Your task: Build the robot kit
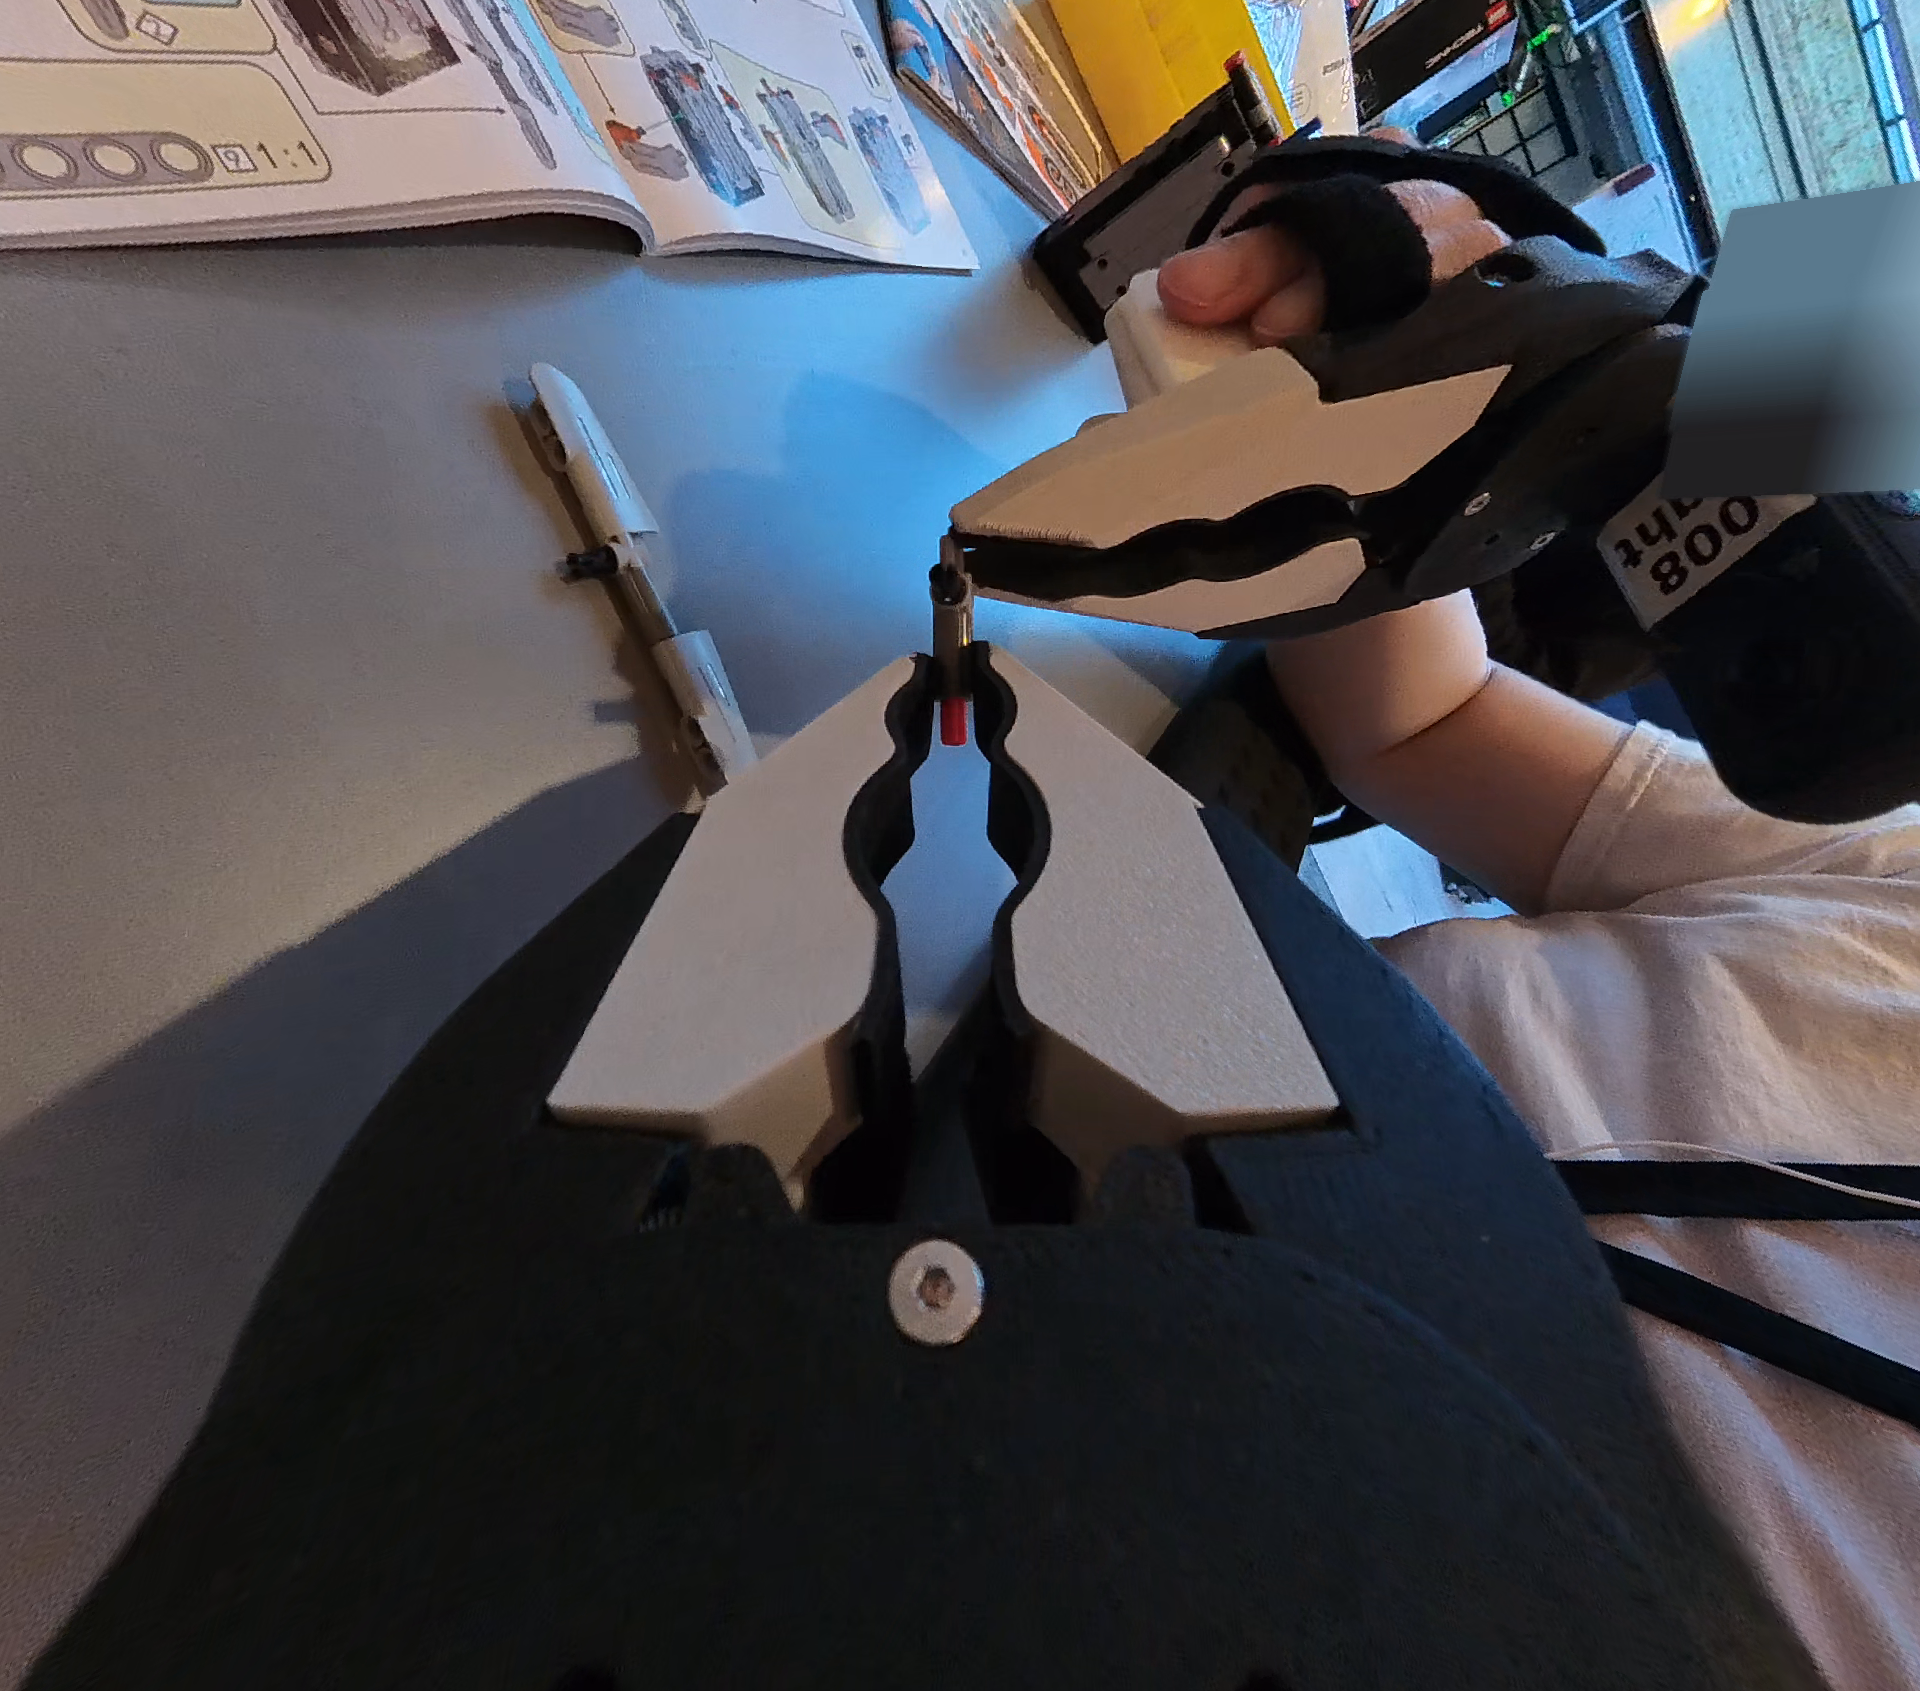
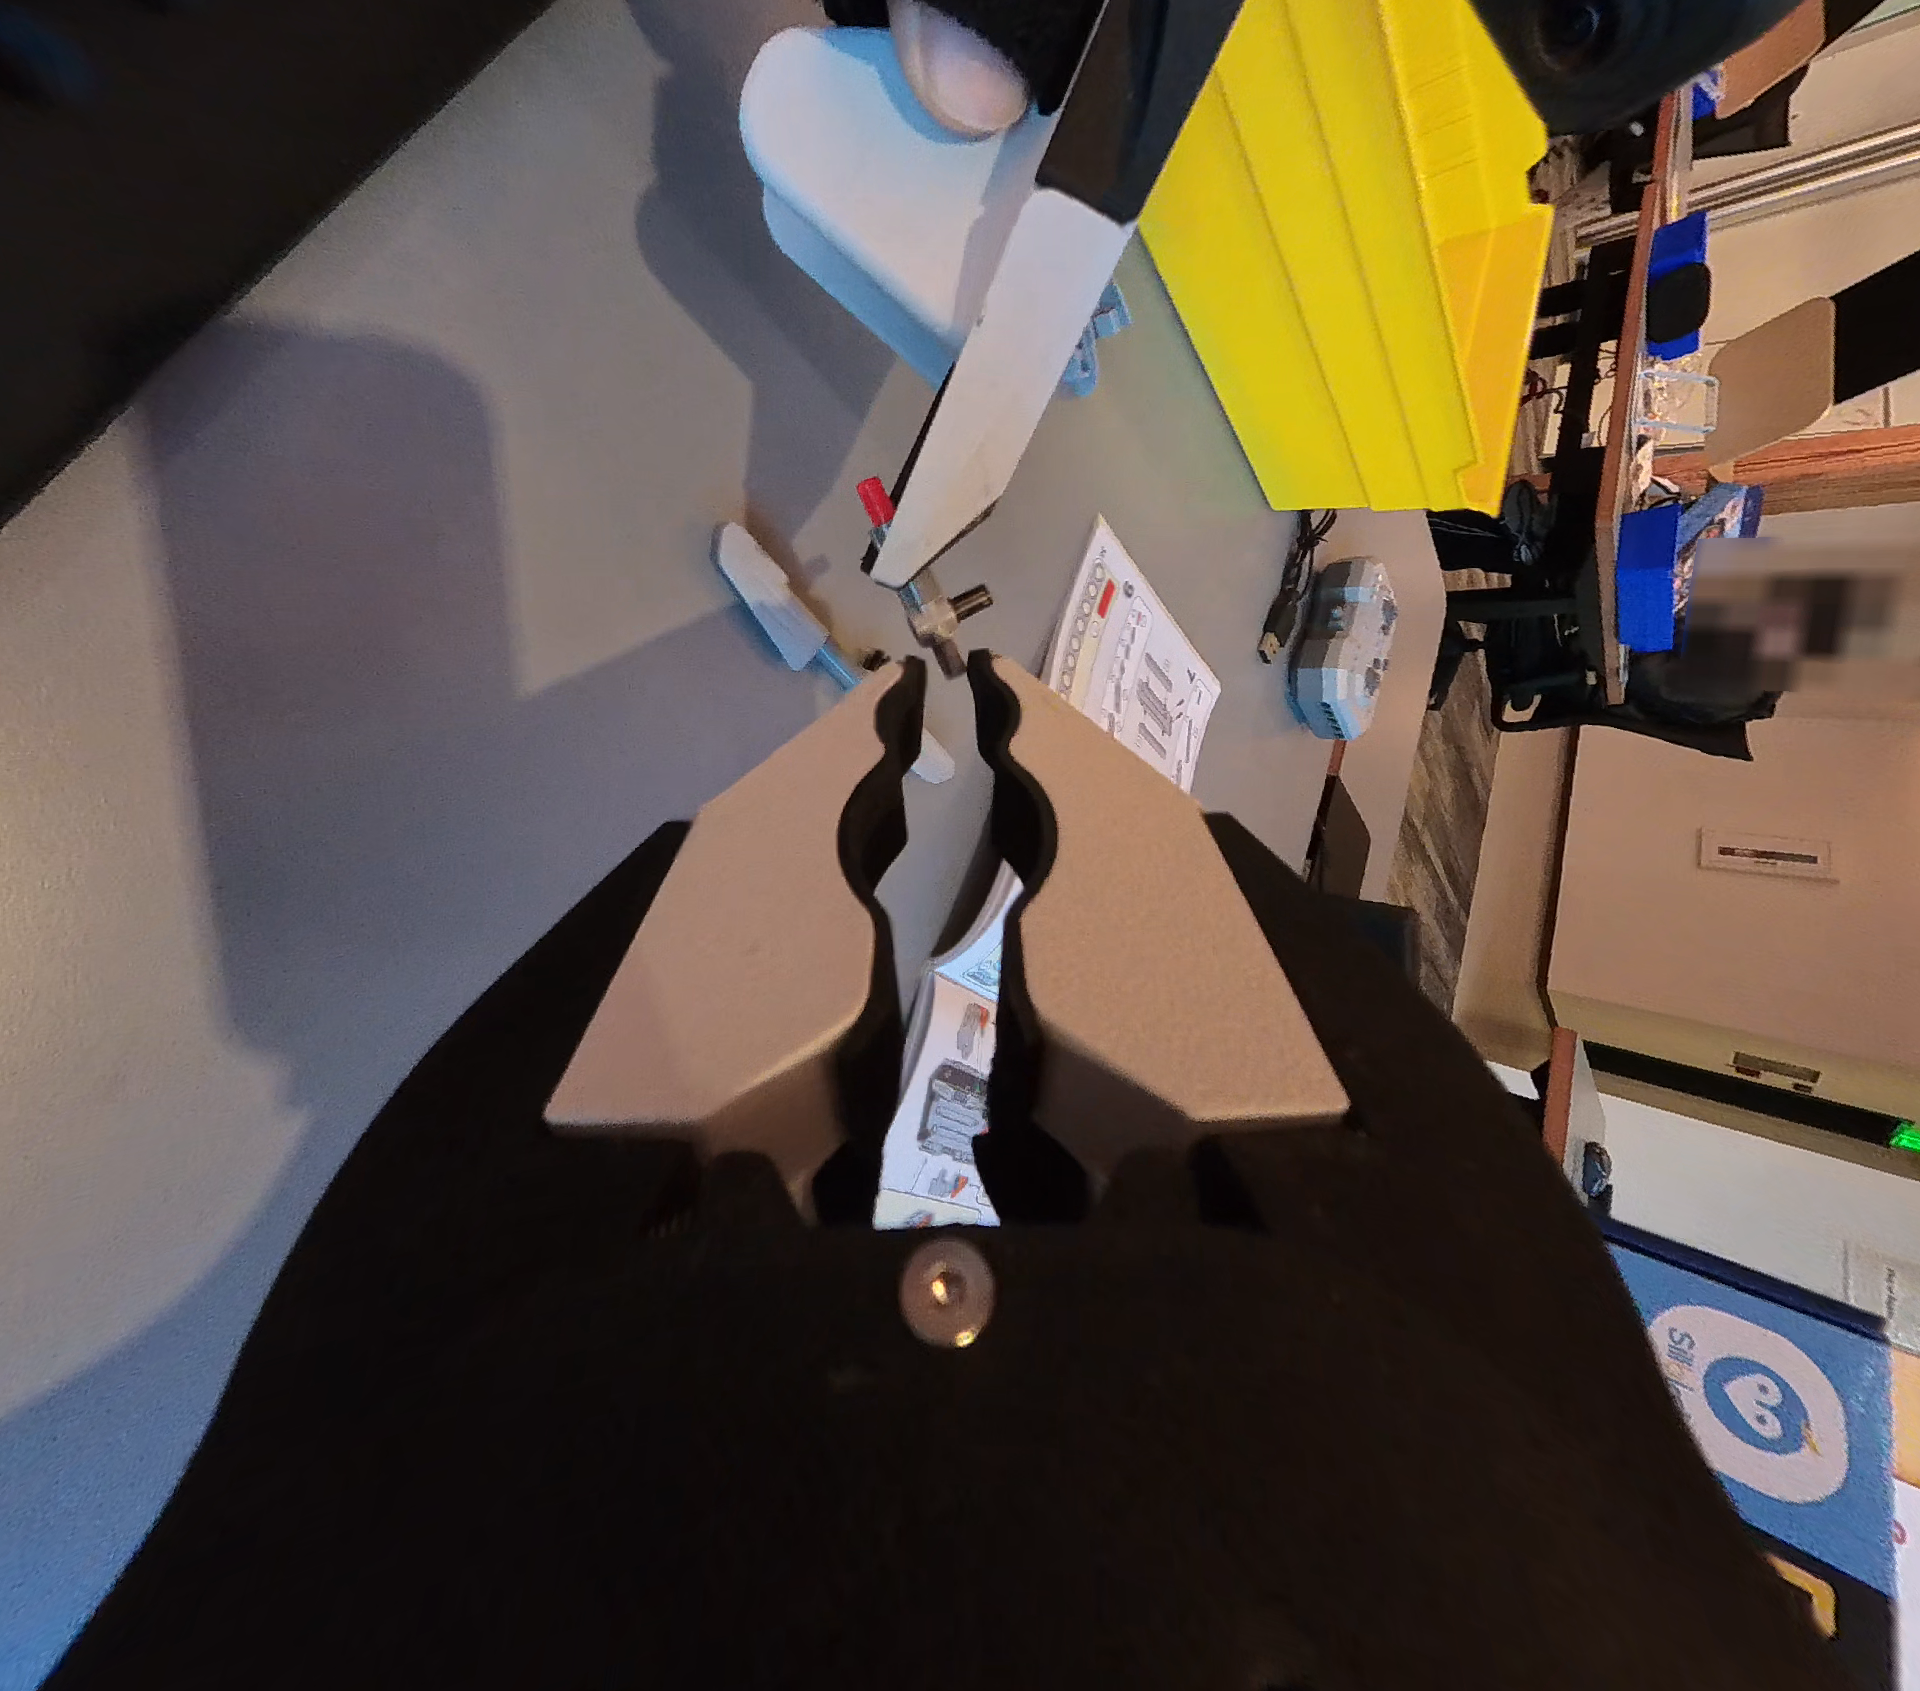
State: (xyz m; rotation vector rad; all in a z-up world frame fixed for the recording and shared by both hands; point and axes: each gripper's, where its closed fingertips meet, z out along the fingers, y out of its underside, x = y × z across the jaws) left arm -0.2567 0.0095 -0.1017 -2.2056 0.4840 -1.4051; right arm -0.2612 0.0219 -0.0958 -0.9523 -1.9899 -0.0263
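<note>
My left gripper (image 1: pixel 951 667) is shut on a thin dark axle (image 1: pixel 950 618) with a red end (image 1: pixel 951 722) that sits between its jaws. My right gripper (image 1: pixel 956 545) comes in from the right and pinches the small grey connector (image 1: pixel 945 579) on the axle's far end. In the right wrist view, the right gripper (image 2: pixel 945 667) is closed on the grey connector (image 2: pixel 940 615). The left gripper (image 2: pixel 888 573) comes down from above, and the red end (image 2: pixel 873 500) sticks out behind its tip. Both hold the piece above the grey table (image 1: pixel 260 602).
A white beam assembly (image 1: pixel 623 561) lies on the table to the left and also shows in the right wrist view (image 2: pixel 774 592). An open instruction booklet (image 1: pixel 416 31), a yellow bin (image 1: pixel 1153 0), a black block (image 1: pixel 1132 228) and a grey hub (image 2: pixel 1340 654) lie farther off. Both grippers' tips are close together, under 4 cm apart.
</note>
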